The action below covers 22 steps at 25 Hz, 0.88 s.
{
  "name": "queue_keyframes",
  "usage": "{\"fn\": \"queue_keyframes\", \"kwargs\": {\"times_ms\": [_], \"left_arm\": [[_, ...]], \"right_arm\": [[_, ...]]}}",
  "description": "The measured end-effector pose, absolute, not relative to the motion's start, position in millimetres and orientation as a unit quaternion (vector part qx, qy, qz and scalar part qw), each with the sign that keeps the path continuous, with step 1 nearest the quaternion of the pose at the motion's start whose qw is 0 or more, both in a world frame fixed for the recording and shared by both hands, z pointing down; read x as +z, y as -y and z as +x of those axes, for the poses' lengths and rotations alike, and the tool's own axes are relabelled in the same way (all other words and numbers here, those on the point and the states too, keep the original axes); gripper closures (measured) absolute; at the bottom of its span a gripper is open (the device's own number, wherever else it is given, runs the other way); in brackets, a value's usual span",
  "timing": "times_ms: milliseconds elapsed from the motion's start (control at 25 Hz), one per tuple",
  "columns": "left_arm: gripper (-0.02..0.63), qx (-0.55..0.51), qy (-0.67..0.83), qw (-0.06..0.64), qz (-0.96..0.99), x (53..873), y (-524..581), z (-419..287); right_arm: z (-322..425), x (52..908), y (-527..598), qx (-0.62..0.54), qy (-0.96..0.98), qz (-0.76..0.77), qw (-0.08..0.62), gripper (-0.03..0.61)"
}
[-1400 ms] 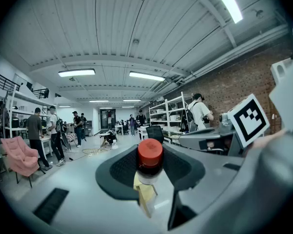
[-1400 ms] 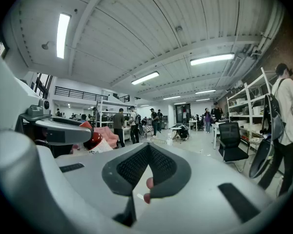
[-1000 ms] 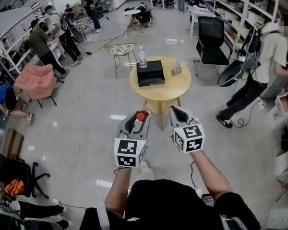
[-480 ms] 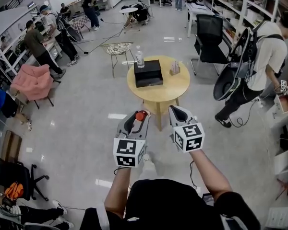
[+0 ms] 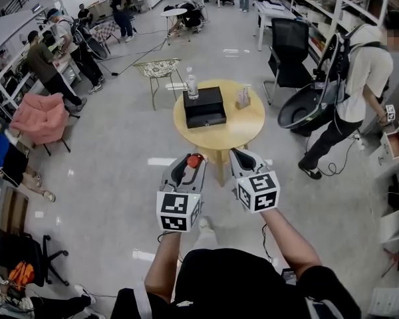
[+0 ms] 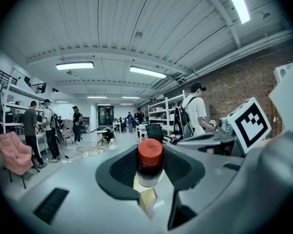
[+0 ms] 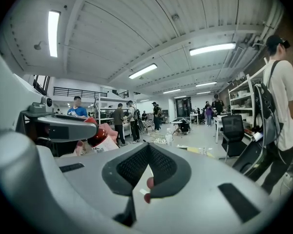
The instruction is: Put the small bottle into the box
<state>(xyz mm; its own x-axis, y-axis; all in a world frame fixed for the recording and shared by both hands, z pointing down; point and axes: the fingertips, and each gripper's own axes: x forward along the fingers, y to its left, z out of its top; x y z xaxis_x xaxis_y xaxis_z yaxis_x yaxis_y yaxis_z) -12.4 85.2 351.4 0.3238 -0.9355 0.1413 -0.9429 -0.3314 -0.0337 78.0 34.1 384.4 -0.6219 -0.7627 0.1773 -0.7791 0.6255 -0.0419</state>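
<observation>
The person stands on the gray floor (image 5: 106,171) and holds both claws out in front, side by side and near each other. The left claw (image 5: 188,170) grasps the small bottle (image 6: 150,156). The bottle stands upright between the two jaws, and the dark pads press on its sides. It has a red cap and a yellow label. The red cap pokes up above the jaws.

The right claw (image 5: 241,158) is clenched. Its jaws touch at the tips and nothing is between them.

The round wooden tabletop (image 5: 234,128) is farther away, past both claws. The black box (image 5: 205,107) sits on it, a bit left of the middle. The small bottle is well apart from the box, up in the air over the floor. A clear water bottle (image 5: 192,85) stands upright at the far left corner of the box. A small clear thing (image 5: 243,98) stands on the tabletop to the right of the box; it is too small to tell what it is.

A person with a backpack (image 5: 362,78) stands to the right of the tabletop. A black chair (image 5: 290,48) is on the far right side. A pink chair (image 5: 45,115) is far off to the left.
</observation>
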Motion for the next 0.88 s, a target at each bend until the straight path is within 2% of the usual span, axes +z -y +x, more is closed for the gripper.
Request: {"fn": "queue_keyframes", "kwargs": {"times_ms": [880], "left_arm": [[0.463,0.074,0.543,0.042,0.835,350.1,71.8,-76.0]], "right_arm": [[13.1,385.0,119.2,0.077,0.881,0.459,0.085,0.577]]}}
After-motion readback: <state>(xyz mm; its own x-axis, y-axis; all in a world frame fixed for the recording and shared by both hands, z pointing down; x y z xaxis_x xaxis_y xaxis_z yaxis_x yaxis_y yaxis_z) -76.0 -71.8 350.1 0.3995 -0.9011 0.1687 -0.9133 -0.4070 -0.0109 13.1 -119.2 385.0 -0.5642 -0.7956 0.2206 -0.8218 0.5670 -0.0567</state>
